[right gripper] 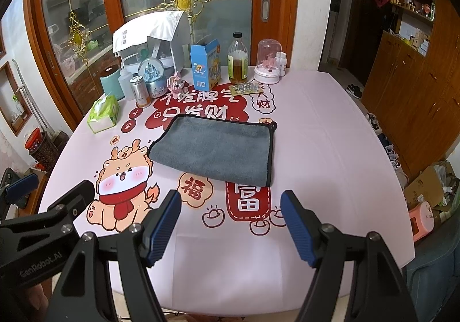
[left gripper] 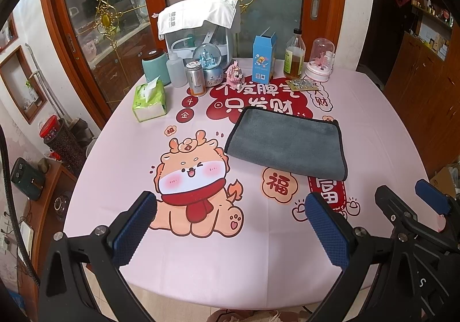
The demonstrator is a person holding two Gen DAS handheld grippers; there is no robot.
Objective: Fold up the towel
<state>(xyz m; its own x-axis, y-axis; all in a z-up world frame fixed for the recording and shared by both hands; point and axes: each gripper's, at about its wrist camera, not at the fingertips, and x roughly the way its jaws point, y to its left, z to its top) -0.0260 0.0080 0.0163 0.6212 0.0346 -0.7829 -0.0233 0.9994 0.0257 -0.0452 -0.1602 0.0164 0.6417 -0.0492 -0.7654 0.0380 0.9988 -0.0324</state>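
A grey towel with black edging lies folded flat in a rectangle on the pink printed tablecloth; it also shows in the right wrist view. My left gripper is open and empty, held above the near part of the table, well short of the towel. My right gripper is open and empty, also near the front edge, with the towel ahead of it. The right gripper's fingers show at the right of the left wrist view.
Along the table's back stand a tissue pack, a teal canister, a metal can, a snow globe, a blue carton, an oil bottle and a pink dome. A cardboard box sits on the floor right.
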